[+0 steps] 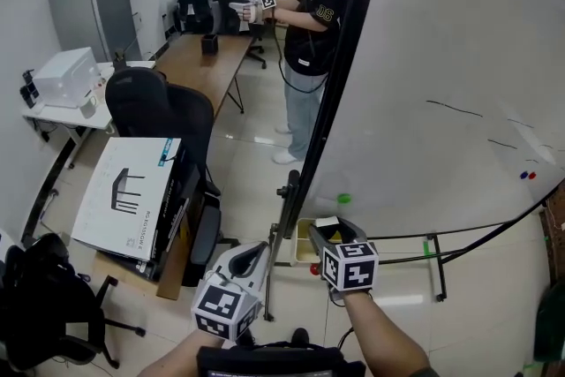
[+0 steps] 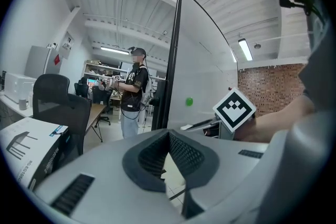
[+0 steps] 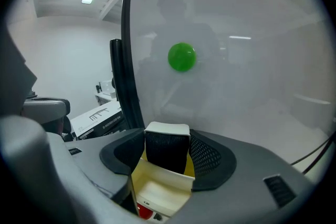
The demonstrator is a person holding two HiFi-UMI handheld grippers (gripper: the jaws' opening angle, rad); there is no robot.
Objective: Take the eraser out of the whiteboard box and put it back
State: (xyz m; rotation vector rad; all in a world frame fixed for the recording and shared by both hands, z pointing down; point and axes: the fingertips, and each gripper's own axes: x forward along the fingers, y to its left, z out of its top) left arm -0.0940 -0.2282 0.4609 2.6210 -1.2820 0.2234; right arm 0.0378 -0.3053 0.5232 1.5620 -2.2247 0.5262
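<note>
The eraser [image 3: 167,150], black felt with a white back, stands upright between the pads of my right gripper [image 3: 167,135], which is shut on it. It hangs just above the cream whiteboard box [image 3: 157,190], its lower edge at the box's rim. A red object [image 3: 144,211] lies in the box. In the head view the right gripper [image 1: 325,230] holds the eraser [image 1: 328,224] over the box [image 1: 303,252] at the foot of the whiteboard [image 1: 441,57]. My left gripper [image 2: 169,132] is shut and empty, lower left of the box [image 1: 254,257].
A green magnet [image 3: 182,56] sticks to the board above the box. The board's black frame post [image 1: 296,190] and stand legs run beside the box. A flat carton [image 1: 132,194], office chairs [image 1: 154,106] and a desk [image 1: 199,62] stand to the left. A person [image 1: 309,22] stands farther back.
</note>
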